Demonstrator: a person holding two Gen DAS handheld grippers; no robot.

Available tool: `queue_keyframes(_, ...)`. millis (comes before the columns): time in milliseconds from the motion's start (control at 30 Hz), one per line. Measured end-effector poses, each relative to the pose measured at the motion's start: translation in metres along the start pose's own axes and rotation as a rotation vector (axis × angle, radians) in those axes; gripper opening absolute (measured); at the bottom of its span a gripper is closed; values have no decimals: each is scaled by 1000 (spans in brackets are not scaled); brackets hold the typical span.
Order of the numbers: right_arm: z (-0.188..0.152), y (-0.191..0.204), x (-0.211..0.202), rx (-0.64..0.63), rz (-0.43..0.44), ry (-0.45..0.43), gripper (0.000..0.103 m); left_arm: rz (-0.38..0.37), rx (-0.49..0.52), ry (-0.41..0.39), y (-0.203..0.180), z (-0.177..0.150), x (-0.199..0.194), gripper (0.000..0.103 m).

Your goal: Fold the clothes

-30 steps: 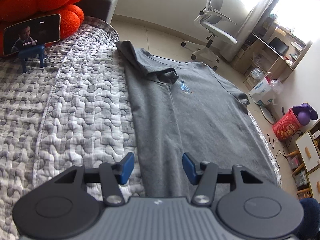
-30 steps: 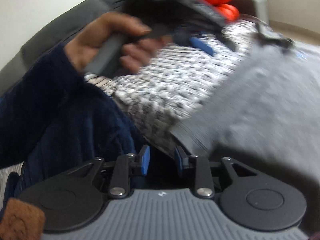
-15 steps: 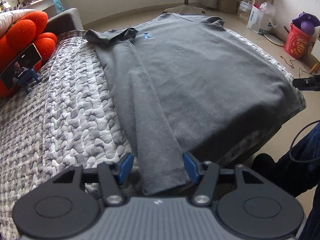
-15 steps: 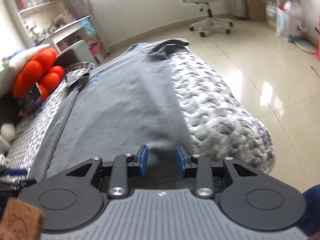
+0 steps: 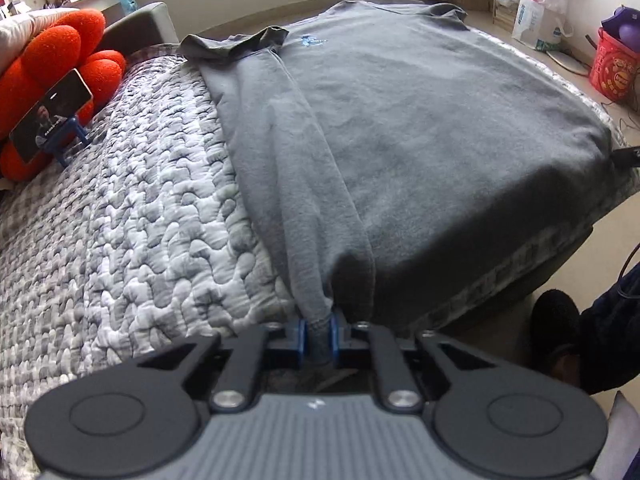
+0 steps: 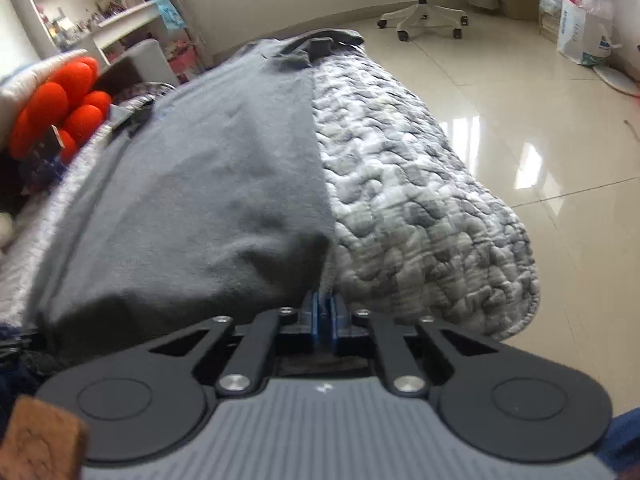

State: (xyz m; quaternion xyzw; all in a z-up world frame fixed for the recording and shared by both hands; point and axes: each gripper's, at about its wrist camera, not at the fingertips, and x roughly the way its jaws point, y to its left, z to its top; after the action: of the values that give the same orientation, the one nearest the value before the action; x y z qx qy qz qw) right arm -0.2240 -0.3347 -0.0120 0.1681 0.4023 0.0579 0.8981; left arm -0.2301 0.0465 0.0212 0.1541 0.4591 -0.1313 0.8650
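Observation:
A grey T-shirt (image 5: 420,120) lies flat on a quilted grey bedspread (image 5: 140,220), its left side folded inward along a long strip. My left gripper (image 5: 319,338) is shut on the shirt's near left hem corner. In the right wrist view the same shirt (image 6: 208,200) stretches away from me. My right gripper (image 6: 323,318) is shut on its near right hem corner at the bed's edge. The far sleeve (image 6: 320,46) is folded over at the top.
An orange plush cushion (image 5: 56,68) and a phone on a blue stand (image 5: 52,116) sit at the bed's far left. A white office chair (image 6: 420,4), bags (image 6: 584,36) and a red basket (image 5: 614,68) stand on the tiled floor to the right.
Both grippers were open and have closed on the shirt's near hem corners. The left moved forward onto the folded strip's end, the right onto the right corner.

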Motion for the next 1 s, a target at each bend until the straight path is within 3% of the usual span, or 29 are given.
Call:
queue_keyframes(167, 31, 0, -34, 77, 145, -92, 8, -177, -294, -24, 54, 26, -24, 9)
queue_keyframes(300, 76, 1, -32, 117, 221, -111, 5, -256, -476, -53, 94, 60, -22, 8)
queue_keyframes(467, 122, 8, 21, 105, 167, -51, 5, -286, -646, 29, 123, 105, 31, 9)
queue_keyframes(600, 133, -5, 68, 217, 89, 5, 6, -294, -696, 97, 133, 123, 71, 10)
queue_keyframes(667, 130, -12, 77, 259, 68, 12, 14, -304, -721, 118, 136, 126, 84, 11)
queue_keyframes(767, 128, -18, 66, 304, 131, -26, 14, -352, -779, 103, 143, 124, 89, 17)
queue_keyframes(867, 127, -9, 50, 243, 175, -48, 16, -355, -797, 75, 146, 122, 90, 19)
queue_keyframes(1000, 106, 18, 56, 118, 299, 117, 16, -331, -746, 67, 138, 124, 89, 19)
